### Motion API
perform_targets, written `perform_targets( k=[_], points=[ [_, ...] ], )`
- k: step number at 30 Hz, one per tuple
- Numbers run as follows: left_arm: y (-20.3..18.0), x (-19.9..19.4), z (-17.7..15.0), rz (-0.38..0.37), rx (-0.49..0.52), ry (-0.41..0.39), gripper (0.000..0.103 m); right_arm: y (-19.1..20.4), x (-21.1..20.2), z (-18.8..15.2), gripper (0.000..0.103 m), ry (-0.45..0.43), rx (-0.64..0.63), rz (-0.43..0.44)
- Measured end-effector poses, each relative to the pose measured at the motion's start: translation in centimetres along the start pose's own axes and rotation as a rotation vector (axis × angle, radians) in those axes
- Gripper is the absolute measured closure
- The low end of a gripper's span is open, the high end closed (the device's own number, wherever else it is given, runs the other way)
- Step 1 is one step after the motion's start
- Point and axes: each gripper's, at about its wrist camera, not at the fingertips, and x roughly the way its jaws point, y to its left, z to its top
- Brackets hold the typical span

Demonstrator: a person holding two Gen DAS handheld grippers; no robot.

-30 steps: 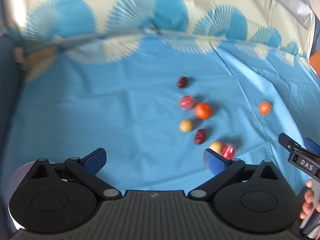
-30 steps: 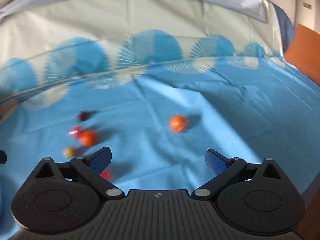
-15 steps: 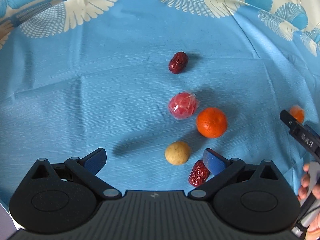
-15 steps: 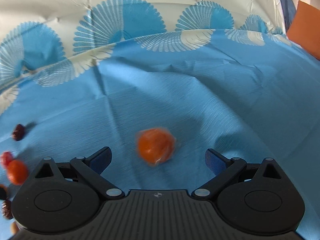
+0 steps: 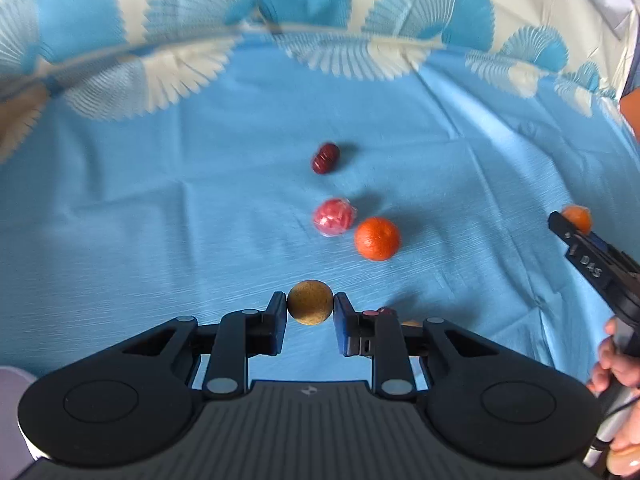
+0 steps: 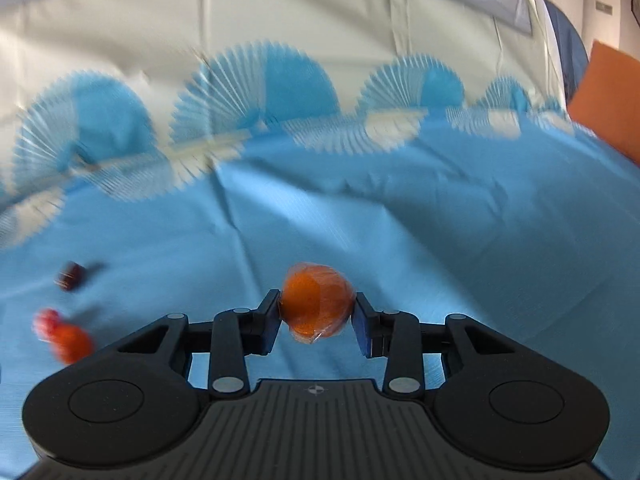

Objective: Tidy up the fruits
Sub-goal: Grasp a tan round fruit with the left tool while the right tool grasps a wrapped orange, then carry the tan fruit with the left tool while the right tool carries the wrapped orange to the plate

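My left gripper point(image 5: 310, 308) has just clamped its jaws onto a tan, rough-skinned round fruit point(image 5: 310, 302), with a pad pressed against each side and the fruit sitting right at the fingertips. My right gripper point(image 6: 316, 310) has just closed too, on an orange fruit in clear wrap point(image 6: 317, 304); its pads touch both flanks, and the wrap bunches under the fruit.

Beyond my left fingers, on the blue tablecloth point(image 5: 160, 208), lie a bare orange point(image 5: 377, 238), a wrapped pink-red fruit point(image 5: 334, 217) just beside it, and a dark red date point(image 5: 326, 157) farther toward the patterned far edge. Another red piece point(image 5: 385, 311) peeks out behind my left gripper's right finger, too hidden to name. My right gripper shows at the right edge of the left view, well apart from this cluster.

Both grips look shallow to me. The tan fruit is round and held only at its widest line near the tips, so a quick lift or tilt could make it squirt out and roll across the cloth. The wrapped orange is the worse risk: the film is slick and may slide on the pads. The cloth is creased, so a dropped fruit might roll toward the edge. I see no bowl or tray in view.
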Motion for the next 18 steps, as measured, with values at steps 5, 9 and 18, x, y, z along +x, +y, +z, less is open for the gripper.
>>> perform_targets(
  k=[5, 9, 18],
  points=[
    [2.7, -7.5, -3.0, 0.013, -0.041, -0.073, 0.076, 1.7, -7.7, 0.8, 0.064, -0.084, -0.019, 0.091],
    [5.2, -13.6, -7.0, 0.03, -0.089, -0.101, 0.076, 3.6, -14.3, 0.2, 0.064, -0.117, -0.055, 0.177],
    [10.2, -23.2, -17.9, 0.098, -0.151, -0.123, 0.076, 10.1, -27.9, -5.0, 0.064, -0.023, -0.138, 0.421]
  ],
)
